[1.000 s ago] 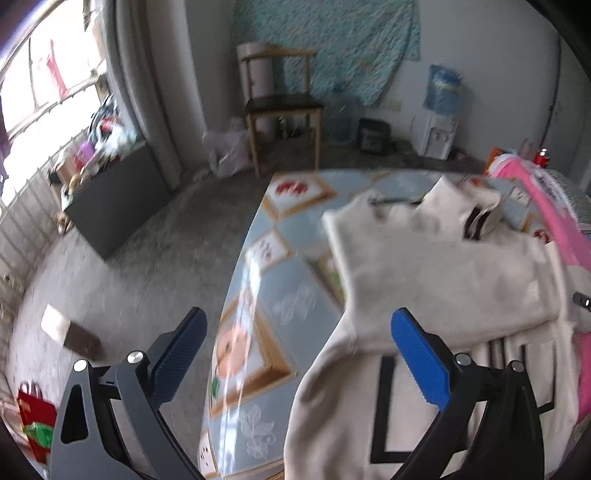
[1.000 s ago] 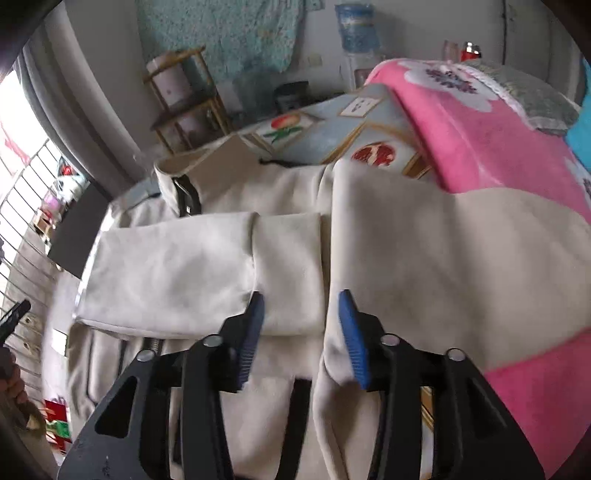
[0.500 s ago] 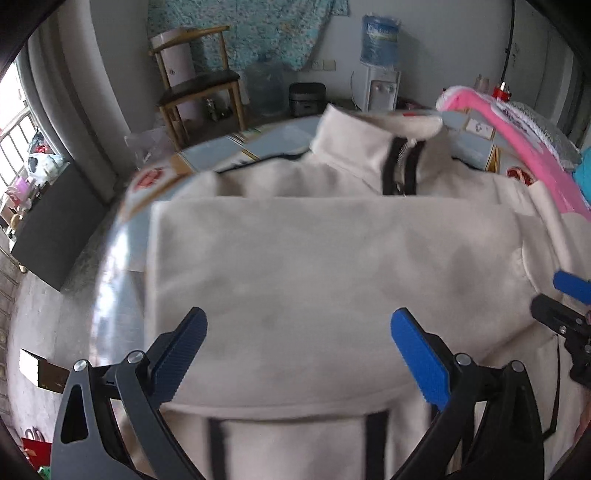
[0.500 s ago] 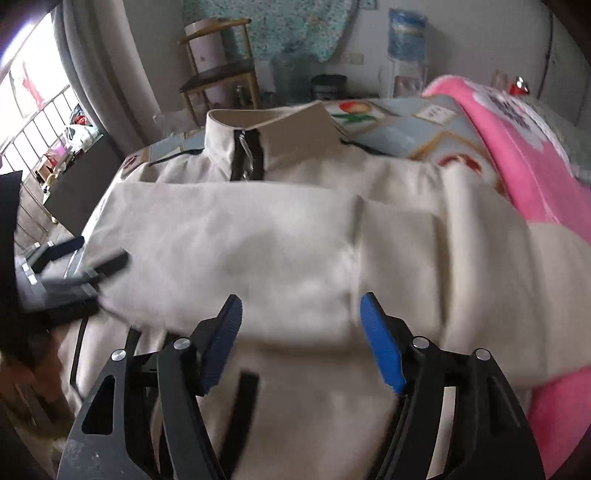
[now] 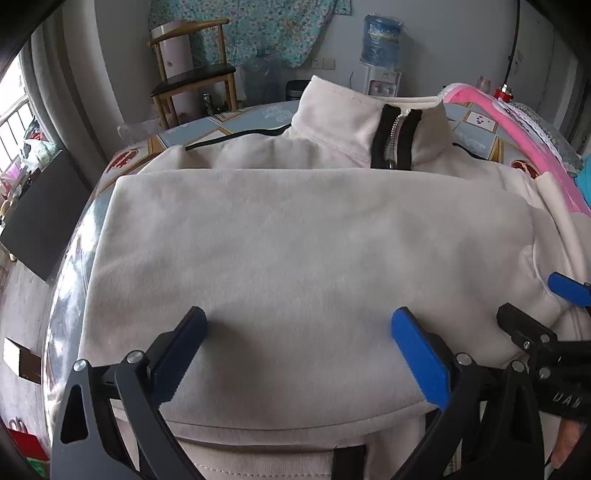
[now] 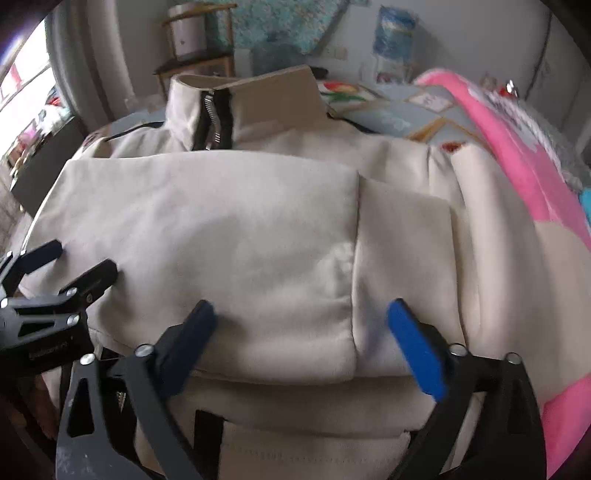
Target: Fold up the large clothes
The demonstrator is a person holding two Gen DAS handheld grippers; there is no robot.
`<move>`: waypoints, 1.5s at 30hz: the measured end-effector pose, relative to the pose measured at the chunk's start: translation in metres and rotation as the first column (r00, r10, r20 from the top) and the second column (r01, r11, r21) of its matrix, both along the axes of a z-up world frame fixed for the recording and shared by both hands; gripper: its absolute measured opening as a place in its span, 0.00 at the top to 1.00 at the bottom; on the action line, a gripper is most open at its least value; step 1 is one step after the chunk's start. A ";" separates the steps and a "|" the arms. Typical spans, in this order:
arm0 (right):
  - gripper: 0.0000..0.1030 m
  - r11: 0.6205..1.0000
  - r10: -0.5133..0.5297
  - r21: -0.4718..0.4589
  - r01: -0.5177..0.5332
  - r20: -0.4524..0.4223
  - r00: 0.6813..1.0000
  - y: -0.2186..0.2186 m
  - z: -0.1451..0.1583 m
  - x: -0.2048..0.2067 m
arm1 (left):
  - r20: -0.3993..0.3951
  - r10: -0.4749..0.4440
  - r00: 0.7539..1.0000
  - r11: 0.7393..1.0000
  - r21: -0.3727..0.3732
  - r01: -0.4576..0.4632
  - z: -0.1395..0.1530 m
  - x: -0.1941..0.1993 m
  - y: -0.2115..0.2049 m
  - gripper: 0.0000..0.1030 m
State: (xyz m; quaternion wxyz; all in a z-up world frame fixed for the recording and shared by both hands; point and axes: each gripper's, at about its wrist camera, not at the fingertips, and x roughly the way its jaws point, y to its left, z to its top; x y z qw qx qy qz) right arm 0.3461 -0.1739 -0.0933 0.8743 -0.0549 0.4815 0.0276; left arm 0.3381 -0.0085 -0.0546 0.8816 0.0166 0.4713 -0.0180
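Cream zip jacket on table: sleeves folded in. Left claw & right claw both wide, right just opened, holding nothing. Bottom-up fold left.

Chair: wooden, against the back wall
Water dispenser: blue bottle on top, right of chair
Wall cloth: teal, patterned
Blanket: pink, on desk's right edge

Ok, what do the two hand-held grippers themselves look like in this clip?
Both match: the left hand-held gripper and right hand-held gripper have black skeletal frames with triangular cut-outs and silver screw heads. Each carries two flat blue pads, the edges ribbed. In the left wrist view the right one's frame bears small pale lettering. No cables or sleeves show.
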 end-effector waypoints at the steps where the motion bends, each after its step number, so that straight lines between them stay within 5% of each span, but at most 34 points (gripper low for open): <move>1: 0.07 1.000 -0.015 0.020 0.016 -0.024 1.000 -0.003 0.000 0.003 | -0.004 -0.003 1.000 1.000 -0.002 0.003 0.000 0.000 0.000 0.04; 13: 0.07 1.000 0.014 -0.009 -0.015 -0.109 0.994 0.001 -0.001 0.012 | -0.054 -0.022 0.998 1.000 0.001 0.022 0.002 0.004 0.001 0.04; 26: 0.07 1.000 0.011 -0.013 -0.012 -0.107 0.994 0.001 -0.002 0.011 | -0.118 -0.001 0.993 1.000 0.004 0.001 0.003 0.011 -0.001 0.04; 45: 0.07 1.000 0.000 -0.017 -0.003 -0.143 0.990 0.002 -0.002 0.020 | -0.105 0.014 0.994 1.000 0.006 -0.014 0.003 0.009 -0.001 0.04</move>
